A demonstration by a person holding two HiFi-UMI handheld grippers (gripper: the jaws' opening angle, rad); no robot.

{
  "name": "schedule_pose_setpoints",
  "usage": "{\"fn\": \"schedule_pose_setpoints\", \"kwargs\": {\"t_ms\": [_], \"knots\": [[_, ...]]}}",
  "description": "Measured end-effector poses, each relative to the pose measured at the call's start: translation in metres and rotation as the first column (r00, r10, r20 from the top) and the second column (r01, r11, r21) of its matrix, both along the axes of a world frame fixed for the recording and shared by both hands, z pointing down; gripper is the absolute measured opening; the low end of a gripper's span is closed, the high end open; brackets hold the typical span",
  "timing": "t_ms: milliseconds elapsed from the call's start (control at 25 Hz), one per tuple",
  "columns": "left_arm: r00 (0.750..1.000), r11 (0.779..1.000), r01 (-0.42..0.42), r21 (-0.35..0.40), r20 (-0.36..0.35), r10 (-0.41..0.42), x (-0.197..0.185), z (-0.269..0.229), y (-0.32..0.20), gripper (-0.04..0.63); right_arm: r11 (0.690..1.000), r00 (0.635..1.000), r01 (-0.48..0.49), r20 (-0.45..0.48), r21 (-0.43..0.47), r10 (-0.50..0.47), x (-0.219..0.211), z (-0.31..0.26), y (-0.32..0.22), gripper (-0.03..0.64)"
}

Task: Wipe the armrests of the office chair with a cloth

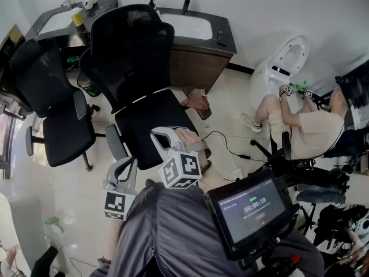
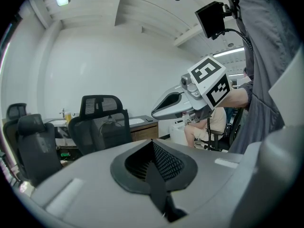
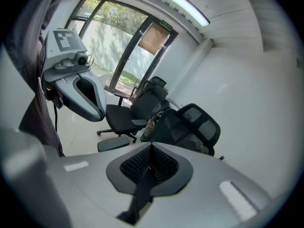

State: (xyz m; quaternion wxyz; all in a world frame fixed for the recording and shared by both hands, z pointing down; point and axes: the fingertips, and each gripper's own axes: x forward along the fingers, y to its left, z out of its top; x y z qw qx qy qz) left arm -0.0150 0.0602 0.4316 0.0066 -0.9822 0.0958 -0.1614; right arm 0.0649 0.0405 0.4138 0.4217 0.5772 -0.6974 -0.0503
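Observation:
The black mesh office chair (image 1: pixel 138 62) stands in front of me, its grey left armrest (image 1: pixel 113 143) beside the seat. My left gripper (image 1: pixel 131 161) hovers just behind that armrest. My right gripper (image 1: pixel 157 135) hangs over the seat's front right. A pinkish cloth-like patch (image 1: pixel 186 136) shows beside its body; I cannot tell what it rests on. In the left gripper view the jaws (image 2: pixel 154 172) are pressed together with nothing between them, facing the chair (image 2: pixel 102 122). The right gripper (image 3: pixel 147 172) looks the same, with the chair (image 3: pixel 192 127) and an armrest pad (image 3: pixel 114 144) beyond.
A second black chair (image 1: pixel 52 97) stands at the left. Behind are a dark vanity with a sink (image 1: pixel 190 30) and a white toilet (image 1: pixel 285 62). A person (image 1: pixel 305 126) sits at the right. Cables (image 1: pixel 228 149) run across the floor, and a screen (image 1: pixel 253 209) hangs at my chest.

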Motion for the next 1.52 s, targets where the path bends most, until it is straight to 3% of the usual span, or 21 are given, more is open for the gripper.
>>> {"fn": "schedule_pose_setpoints", "kwargs": {"t_ms": [1520], "knots": [[1.0,1.0,-0.012,-0.001,0.011,0.012,0.01,0.006,-0.012,0.017,1.0,0.998,-0.007,-0.059,-0.003,0.007,0.013,0.002,-0.011,0.0]]}}
